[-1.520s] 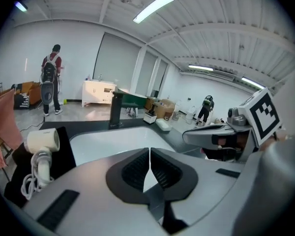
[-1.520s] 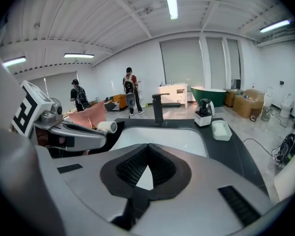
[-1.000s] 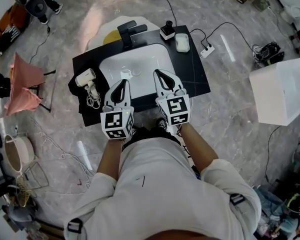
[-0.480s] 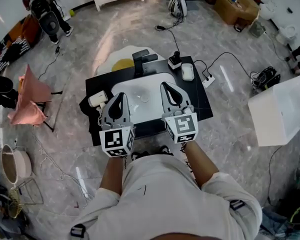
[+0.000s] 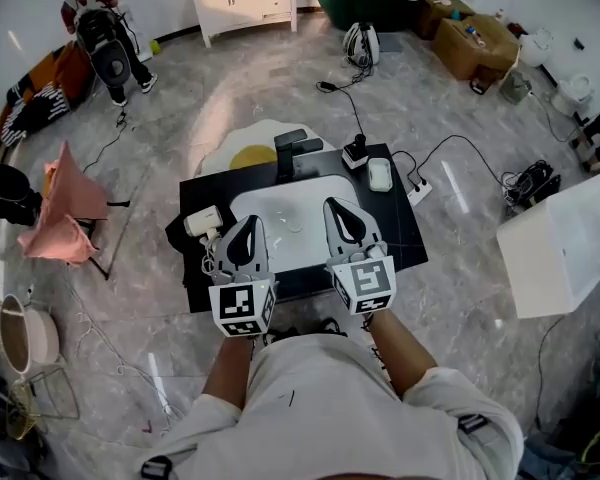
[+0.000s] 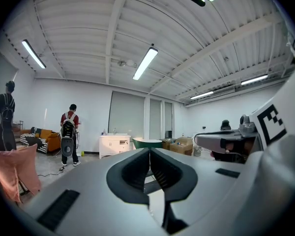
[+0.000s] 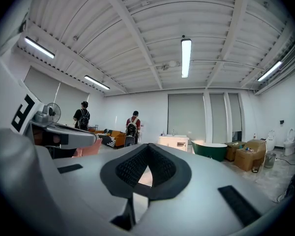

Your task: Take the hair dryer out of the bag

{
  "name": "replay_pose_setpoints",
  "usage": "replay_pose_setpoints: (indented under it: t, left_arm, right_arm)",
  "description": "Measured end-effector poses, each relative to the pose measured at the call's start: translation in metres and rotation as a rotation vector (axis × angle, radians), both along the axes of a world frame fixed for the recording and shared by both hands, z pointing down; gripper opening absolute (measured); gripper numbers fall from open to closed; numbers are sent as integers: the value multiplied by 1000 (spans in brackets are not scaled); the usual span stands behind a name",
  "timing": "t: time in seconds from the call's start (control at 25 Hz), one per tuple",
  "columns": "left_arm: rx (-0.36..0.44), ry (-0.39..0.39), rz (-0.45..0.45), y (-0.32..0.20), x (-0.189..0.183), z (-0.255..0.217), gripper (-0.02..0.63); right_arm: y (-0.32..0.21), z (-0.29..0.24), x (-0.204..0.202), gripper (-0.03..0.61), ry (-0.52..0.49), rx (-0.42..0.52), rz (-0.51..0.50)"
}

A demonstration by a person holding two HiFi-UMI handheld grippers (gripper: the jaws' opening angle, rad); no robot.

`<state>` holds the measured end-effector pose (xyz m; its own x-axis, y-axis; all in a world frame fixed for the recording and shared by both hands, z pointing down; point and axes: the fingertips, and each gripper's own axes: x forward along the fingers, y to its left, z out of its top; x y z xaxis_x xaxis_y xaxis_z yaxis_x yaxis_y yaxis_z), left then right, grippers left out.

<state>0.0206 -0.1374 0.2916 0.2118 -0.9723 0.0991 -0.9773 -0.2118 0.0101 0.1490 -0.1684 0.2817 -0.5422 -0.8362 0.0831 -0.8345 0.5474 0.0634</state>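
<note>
The white hair dryer [image 5: 202,222] lies at the left end of the black table [image 5: 405,230], with its coiled cord [image 5: 211,260] beside it on a crumpled black bag [image 5: 183,244]. My left gripper [image 5: 248,225] hovers above the table just right of the dryer, shut and empty, not touching it. My right gripper [image 5: 336,206] hangs over the white basin [image 5: 290,208], also shut with nothing in it. In the left gripper view the left gripper [image 6: 149,150] points level into the room, and so does the right gripper [image 7: 147,162] in its own view. Neither gripper view shows the dryer.
A black faucet [image 5: 292,148], a small black device [image 5: 355,152] and a white gadget [image 5: 380,175] stand at the table's far edge. A power strip [image 5: 417,191] and cables lie on the floor to the right, near a white box [image 5: 563,245]. A pink chair [image 5: 65,208] stands to the left.
Both grippers have risen above the table, side by side and still shut. The head view has drawn back, so the table sits lower and smaller and more of the room shows.
</note>
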Motion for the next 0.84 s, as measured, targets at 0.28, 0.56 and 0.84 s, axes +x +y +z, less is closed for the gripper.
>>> replay_pose_setpoints:
  t: [0.28, 0.56, 0.84]
  left_arm:
    - [-15, 2, 9, 1, 4, 5, 23]
    - [-25, 2, 9, 2, 5, 9, 23]
    - [-28, 3, -3, 1, -1, 9, 23]
  right_arm:
    - [1, 4, 5, -3, -1, -11, 1]
    - [4, 6, 4, -3, 3, -15, -3]
    - [1, 4, 4, -2, -2, -14, -3]
